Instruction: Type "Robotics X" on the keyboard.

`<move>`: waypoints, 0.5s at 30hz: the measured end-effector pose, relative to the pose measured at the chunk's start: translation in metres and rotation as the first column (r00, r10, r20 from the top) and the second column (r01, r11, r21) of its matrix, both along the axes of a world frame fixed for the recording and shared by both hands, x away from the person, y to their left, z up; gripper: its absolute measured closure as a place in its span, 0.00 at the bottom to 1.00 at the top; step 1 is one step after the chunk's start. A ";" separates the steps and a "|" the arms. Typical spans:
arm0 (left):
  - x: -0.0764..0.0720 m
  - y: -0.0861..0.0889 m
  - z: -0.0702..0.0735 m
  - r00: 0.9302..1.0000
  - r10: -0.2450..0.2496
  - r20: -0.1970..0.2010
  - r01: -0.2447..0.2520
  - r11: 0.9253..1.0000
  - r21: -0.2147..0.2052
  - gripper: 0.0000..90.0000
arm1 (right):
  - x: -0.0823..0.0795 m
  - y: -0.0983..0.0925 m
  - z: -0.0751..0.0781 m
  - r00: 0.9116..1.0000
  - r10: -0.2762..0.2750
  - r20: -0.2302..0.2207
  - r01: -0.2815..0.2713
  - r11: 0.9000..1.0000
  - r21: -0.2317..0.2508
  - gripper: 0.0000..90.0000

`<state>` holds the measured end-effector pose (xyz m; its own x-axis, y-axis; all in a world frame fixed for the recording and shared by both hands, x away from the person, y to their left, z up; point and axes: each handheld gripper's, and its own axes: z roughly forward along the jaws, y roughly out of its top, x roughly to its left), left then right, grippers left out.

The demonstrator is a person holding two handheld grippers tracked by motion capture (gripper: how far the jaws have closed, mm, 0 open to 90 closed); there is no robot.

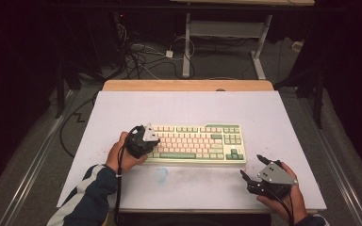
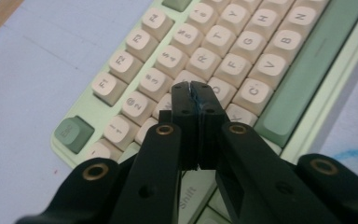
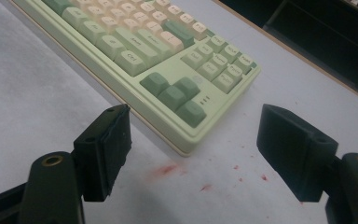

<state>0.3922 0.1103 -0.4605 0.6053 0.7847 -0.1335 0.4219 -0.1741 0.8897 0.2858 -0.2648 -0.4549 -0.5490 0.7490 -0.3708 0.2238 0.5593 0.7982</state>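
Left gripper [image 2: 192,88] pinched together, tips poised over keyboard [image 1: 195,142] letter keys at desk [image 1: 122,108] centre, likely for poking one key. Right gripper [image 3: 193,149] spread wide, empty, parked beside keyboard's near right corner.

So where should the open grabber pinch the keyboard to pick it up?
Probably the keyboard at its near right corner, coming in from the right. It lies flat, and that thin bare edge faces the open right gripper; elsewhere keys fill the top.
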 end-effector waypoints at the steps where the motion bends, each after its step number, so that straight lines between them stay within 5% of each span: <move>1: 0.001 0.000 0.000 1.000 0.003 0.000 -0.003 1.000 0.000 0.96 | 0.000 0.000 0.000 1.000 -0.001 0.001 0.001 1.000 -0.001 0.30; 15: 0.001 -0.011 -0.005 1.000 -0.022 -0.016 0.023 1.000 0.017 0.95 | 0.001 0.000 -0.001 1.000 0.002 -0.005 -0.002 1.000 -0.005 0.30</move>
<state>0.3929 0.0997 -0.4654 0.6208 0.7731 -0.1301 0.4321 -0.1989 0.8796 0.2867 -0.2644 -0.4559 -0.5520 0.7461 -0.3723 0.2266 0.5639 0.7941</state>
